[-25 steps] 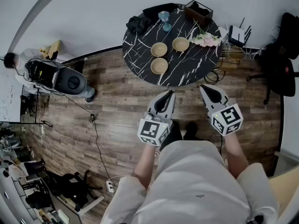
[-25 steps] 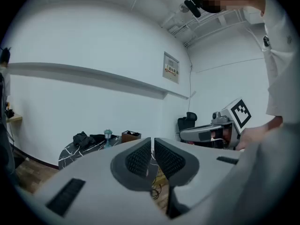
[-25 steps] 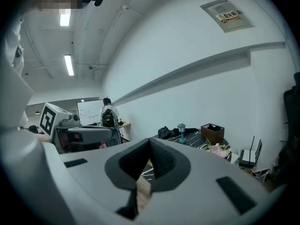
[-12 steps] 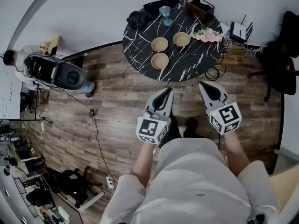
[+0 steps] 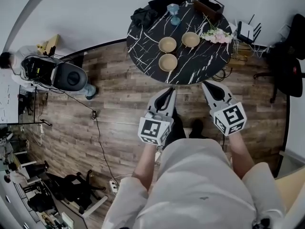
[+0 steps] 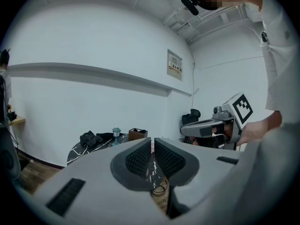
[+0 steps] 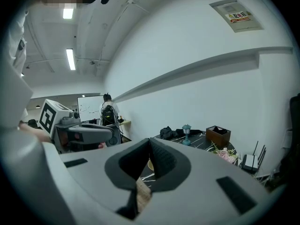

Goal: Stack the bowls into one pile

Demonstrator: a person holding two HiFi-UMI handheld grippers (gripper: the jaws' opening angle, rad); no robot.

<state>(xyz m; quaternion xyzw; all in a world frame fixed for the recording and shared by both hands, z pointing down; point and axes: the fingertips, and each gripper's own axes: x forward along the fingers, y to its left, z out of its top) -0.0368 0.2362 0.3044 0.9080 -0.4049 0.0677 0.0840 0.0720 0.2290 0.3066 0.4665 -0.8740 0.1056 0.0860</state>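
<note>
My left claw (image 5: pixel 170 90) and right claw (image 5: pixel 206 85) are both closed and empty, held just short of the worktop (image 5: pixel 147 37), probably because I'm not within reach. Three bowls (image 5: pixel 167 62) sit apart mid-worktop, none stacked.

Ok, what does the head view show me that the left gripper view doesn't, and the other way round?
Only the head view: the three bowls, unstacked and apart on the table. Only the left gripper view: the wall sign, and a close look at the left hand-held gripper, shut with nothing between its jaws. Both: the table, the brown box, the blue lamp and the right hand-held gripper.
</note>
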